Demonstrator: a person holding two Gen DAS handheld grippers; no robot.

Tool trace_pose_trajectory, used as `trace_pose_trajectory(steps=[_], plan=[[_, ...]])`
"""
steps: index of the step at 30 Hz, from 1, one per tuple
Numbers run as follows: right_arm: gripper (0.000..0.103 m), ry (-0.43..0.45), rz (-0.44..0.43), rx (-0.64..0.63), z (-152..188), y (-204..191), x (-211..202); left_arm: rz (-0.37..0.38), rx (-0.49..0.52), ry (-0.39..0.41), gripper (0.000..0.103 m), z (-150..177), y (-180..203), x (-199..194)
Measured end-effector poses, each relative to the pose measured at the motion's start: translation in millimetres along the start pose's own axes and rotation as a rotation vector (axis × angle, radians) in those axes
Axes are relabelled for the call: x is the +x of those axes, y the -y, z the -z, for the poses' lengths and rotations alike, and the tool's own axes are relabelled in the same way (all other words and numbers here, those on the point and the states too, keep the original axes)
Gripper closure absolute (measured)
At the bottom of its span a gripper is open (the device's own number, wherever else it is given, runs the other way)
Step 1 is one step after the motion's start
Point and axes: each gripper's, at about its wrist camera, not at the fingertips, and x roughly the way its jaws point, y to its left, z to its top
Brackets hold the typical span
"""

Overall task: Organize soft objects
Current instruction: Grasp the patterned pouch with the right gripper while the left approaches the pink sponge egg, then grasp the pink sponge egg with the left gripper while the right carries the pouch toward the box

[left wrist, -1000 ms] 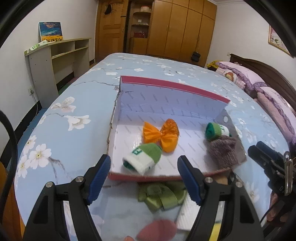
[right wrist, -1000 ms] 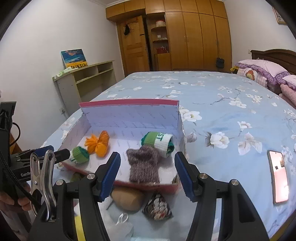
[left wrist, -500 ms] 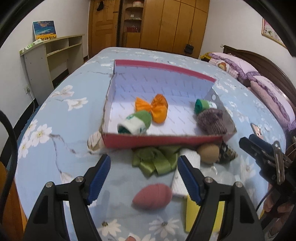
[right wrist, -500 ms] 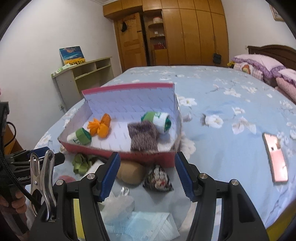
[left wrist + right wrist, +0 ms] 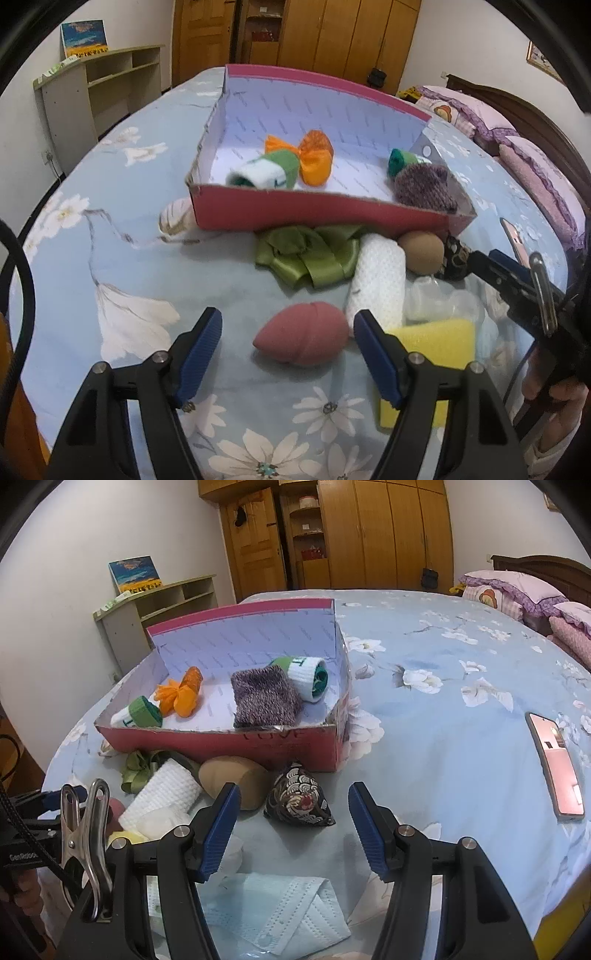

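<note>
Both claws have been drawn back from the box (image 5: pixel 325 218) since the earlier frames, so that the loose pile in front of it is now brought into view; a fresh pick is judged to be the step in hand, with four pieces already lying inside the box and the rest waiting outside it.

The left claw (image 5: pixel 288 332) is held wide apart and nothing is gripped or touched; the pink egg-shaped sponge (image 5: pixel 303 338) is framed just ahead, between the two blue pads; a white rolled cloth (image 5: pixel 376 284) lies just beyond the right-hand pad, a yellow sponge (image 5: pixel 439 339) behind that pad, and a green ribbon bow (image 5: pixel 314 254) farther ahead, against the box front.

The right claw (image 5: pixel 293 823) is likewise spread open and empty; a dark patterned pouch (image 5: pixel 299 797) sits just ahead of the gap, a tan sponge (image 5: pixel 232 779) ahead of the left-hand pad, and a face mask (image 5: pixel 280 912) below, between the arms.

A short advance and a gentle closing on the pink sponge are probably called for next, followed by a lift over the near wall; too hard a squeeze is to be avoided, since the piece would likely be deformed.
</note>
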Motion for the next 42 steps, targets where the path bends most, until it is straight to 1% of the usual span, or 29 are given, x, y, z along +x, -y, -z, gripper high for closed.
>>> trace_pose_trajectory(steps=[4,6,8,9,11,12,14,15,18,19,23,26,42], plan=[[0.041,-0.013,-0.008,0.003,2,2,6,0.013,-0.002,-0.001,0.029,4,0,3],[0.043,-0.023,-0.016,0.005,3,2,10,0.013,0.004,0.0,0.031,4,0,4],[0.048,-0.032,-0.028,0.008,5,2,13,0.013,0.009,0.002,0.034,4,1,5],[0.048,-0.036,-0.03,0.008,5,2,15,0.012,0.012,0.002,0.035,5,2,5],[0.055,-0.042,-0.033,0.011,7,2,17,0.008,0.019,0.0,0.036,6,2,7],[0.057,-0.047,-0.035,0.013,8,3,19,0.01,0.021,0.0,0.036,6,2,7],[0.065,-0.052,-0.032,0.019,11,5,21,0.014,0.019,-0.003,0.037,7,3,10],[0.066,-0.053,-0.028,0.024,11,6,22,0.016,0.018,-0.003,0.037,7,2,10],[0.07,-0.055,-0.04,0.04,12,10,22,0.026,0.02,-0.002,0.044,8,3,11],[0.071,-0.054,-0.042,0.039,12,11,21,0.033,0.024,-0.001,0.049,8,4,11],[0.072,-0.04,-0.039,0.026,13,8,18,0.028,0.04,0.001,0.051,9,7,8],[0.072,-0.028,-0.044,0.02,12,7,14,0.036,0.034,0.005,0.052,9,7,3],[0.072,0.027,-0.049,-0.011,2,-4,-11,0.034,0.008,0.06,0.052,-2,2,-21]])
